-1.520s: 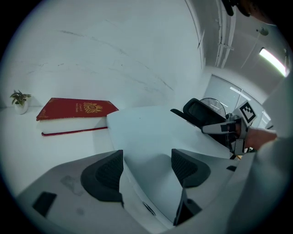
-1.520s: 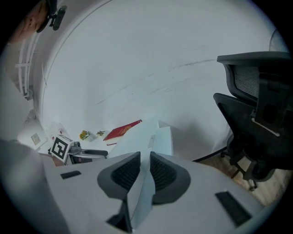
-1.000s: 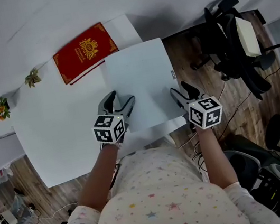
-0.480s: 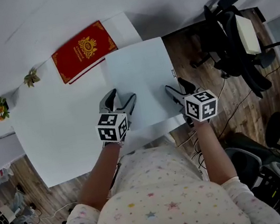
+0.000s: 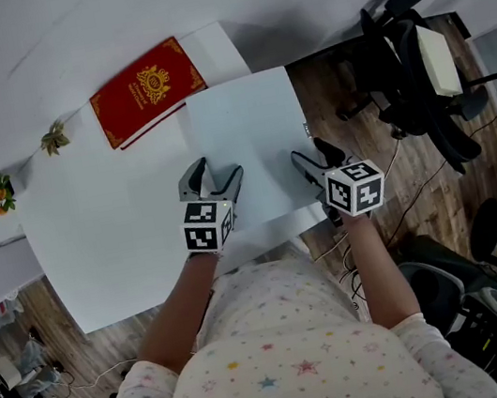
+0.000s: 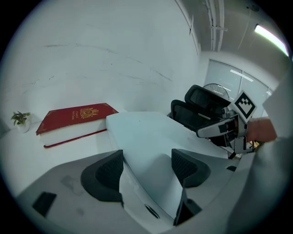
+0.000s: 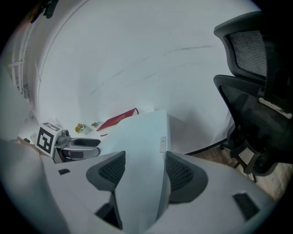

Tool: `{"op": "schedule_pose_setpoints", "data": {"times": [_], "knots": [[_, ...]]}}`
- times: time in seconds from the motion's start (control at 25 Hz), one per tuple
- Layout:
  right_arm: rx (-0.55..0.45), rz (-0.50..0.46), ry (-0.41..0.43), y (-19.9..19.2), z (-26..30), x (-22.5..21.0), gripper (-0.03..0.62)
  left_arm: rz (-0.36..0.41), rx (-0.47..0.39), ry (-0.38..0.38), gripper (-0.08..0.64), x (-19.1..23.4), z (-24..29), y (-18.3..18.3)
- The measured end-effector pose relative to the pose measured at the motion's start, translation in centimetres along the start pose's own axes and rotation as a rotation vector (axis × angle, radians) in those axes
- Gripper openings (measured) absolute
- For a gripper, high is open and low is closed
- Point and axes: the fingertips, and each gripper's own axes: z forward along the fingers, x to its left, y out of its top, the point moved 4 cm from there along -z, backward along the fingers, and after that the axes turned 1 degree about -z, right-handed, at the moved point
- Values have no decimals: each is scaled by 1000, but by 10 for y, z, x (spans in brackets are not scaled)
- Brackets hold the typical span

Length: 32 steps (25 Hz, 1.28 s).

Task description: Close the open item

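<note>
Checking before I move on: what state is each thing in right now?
Pale flat item: lying flat, looks shut.
Red book: closed, flat on the table.
Left gripper: jaws apart, astride the item's near left corner.
Right gripper: jaws apart, astride the item's right edge.
</note>
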Motion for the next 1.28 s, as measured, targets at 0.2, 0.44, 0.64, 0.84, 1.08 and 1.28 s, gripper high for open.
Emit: {"op": "schedule_pose_setpoints", "data": {"times": [0.2,0.44,0.64,0.84,1.08,1.28], "knots": [[12,-4,-4,2,-1,-7,238,10,-2,5,305,-1,0,0],[-42,-38,-118,21,7,-27,246,12,-1,2,305,0,0,-1],[-39,-40,-151,29,19,-36,246,19,18,6,305,-1,0,-1],[-28,-37,-178,26,24,-38,254,20,14,5,305,0,0,-1],[-21,-45,-195,24,26,-38,248,1,2,-12,305,-1,-1,2],[-13,-51,-184,26,26,-38,239,23,1,-28,305,0,-9,5]]}}
